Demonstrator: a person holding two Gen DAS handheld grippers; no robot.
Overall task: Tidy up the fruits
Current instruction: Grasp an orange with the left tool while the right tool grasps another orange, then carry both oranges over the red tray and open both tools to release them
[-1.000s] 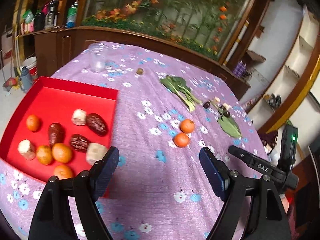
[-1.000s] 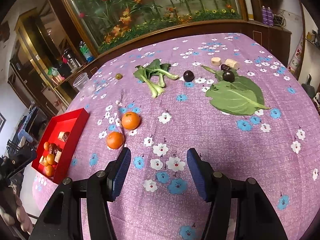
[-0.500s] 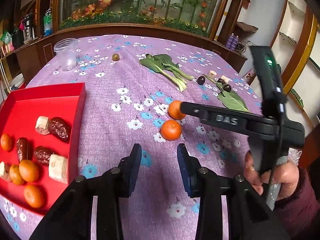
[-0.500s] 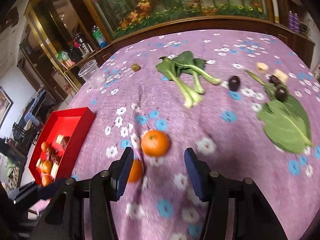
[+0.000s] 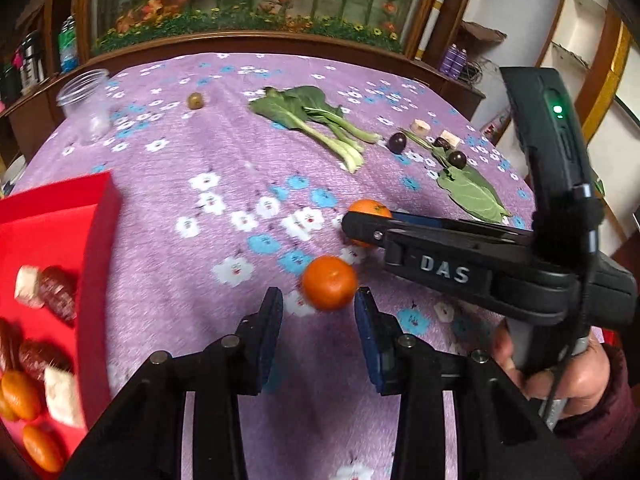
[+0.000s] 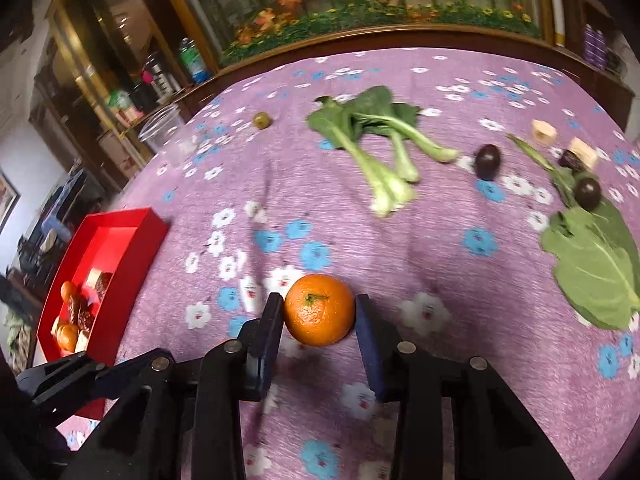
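Two tangerines lie on the purple flowered tablecloth. My left gripper point(image 5: 319, 322) is open, with the near tangerine point(image 5: 329, 283) just beyond its fingertips, touching the right one. My right gripper point(image 6: 319, 322) has its pads against both sides of the far tangerine point(image 6: 319, 309), which rests on the cloth; in the left wrist view this tangerine point(image 5: 369, 209) shows partly behind the right gripper's finger. The red tray point(image 5: 60, 216) at the left holds several tangerines, dates and pale cubes; it also shows in the right wrist view point(image 6: 120, 236).
Farther back lie bok choy point(image 6: 372, 136), a big green leaf point(image 6: 596, 268), dark plums point(image 6: 487, 160), pale cubes point(image 6: 543, 132), a small green fruit point(image 6: 262, 120) and a clear plastic cup point(image 5: 86, 100). A wooden cabinet with a plant display rims the far table edge.
Both grippers have moved forward to the tangerines. The left jaws closed from wide to narrower. The right jaws have come around the far tangerine and closed onto it.
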